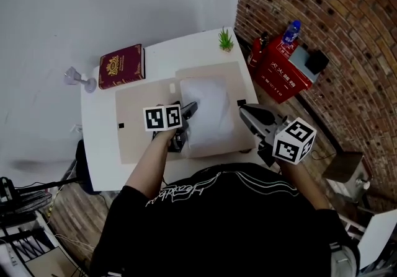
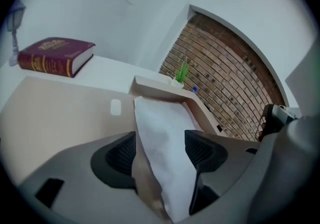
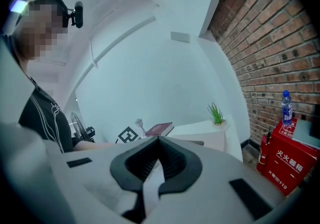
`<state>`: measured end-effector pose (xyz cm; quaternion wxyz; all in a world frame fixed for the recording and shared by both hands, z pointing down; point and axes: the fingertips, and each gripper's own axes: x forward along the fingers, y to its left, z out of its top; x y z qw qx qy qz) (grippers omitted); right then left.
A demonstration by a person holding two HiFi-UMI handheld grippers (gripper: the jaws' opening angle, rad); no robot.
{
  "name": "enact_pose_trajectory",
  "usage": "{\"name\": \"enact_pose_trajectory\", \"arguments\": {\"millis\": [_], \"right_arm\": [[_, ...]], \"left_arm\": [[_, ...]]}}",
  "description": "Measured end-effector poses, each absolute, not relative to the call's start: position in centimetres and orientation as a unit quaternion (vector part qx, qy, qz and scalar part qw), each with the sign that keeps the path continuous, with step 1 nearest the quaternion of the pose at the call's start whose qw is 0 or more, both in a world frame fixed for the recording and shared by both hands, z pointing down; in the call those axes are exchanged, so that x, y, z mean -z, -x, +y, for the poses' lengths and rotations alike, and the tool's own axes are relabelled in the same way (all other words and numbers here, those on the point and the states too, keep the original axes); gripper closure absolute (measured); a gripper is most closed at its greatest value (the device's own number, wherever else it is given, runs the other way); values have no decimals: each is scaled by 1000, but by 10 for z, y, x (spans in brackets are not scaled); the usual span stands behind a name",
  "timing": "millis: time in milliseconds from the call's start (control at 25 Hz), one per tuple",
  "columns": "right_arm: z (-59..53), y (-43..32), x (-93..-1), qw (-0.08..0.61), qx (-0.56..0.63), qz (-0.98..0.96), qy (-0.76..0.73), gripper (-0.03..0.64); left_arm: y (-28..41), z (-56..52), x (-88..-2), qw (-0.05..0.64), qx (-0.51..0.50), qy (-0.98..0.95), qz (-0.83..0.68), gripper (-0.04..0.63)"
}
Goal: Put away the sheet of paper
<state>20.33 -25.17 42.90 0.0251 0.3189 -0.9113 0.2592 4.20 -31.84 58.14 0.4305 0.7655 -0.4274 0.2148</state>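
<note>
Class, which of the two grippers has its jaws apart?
The left gripper: its jaws stand apart, with the white sheet of paper between them. The right gripper has its jaws together at the tips.

I'm facing a corner where a plain white wall meets a red brick wall. A white table is pushed up against the white one. A small potted plant sits on its far corner, a maroon book lies near the back edge, and a little table lamp stands at the left end. By the bricks is a red fire-extinguisher box with a blue-capped water bottle on top. The floor is wood planks. The light is even and soft.
</note>
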Motion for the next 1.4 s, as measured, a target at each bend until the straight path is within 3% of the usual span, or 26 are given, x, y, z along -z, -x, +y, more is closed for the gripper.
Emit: {"name": "enact_pose_trajectory", "arguments": {"millis": [360,440,640,720,960,1400], "right_arm": [[-214,-164,-407,33,-244,-916,-316,615],[-204,-154,-402,30,-244,-917,-315,615],[-175,-130,-393,39,-235,-922,-305,615],[-165,-127,-388,31,-222,-924,-311,615],[-134,-113,-378,12,-210,-921,-328,615],[-92,-78,-364,7,-176,-934,-310,615]], "left_arm": [[-31,-260,-497,390,-146,-829,-374,298],[-31,-244,-472,375,-124,-845,-362,337],[-21,-202,-425,349,-59,-874,-333,510],[-18,-186,-410,342,-26,-882,-323,534],[-10,-136,-372,270,-1,-919,-288,554],[12,-93,-351,250,18,-927,-280,555]]}}
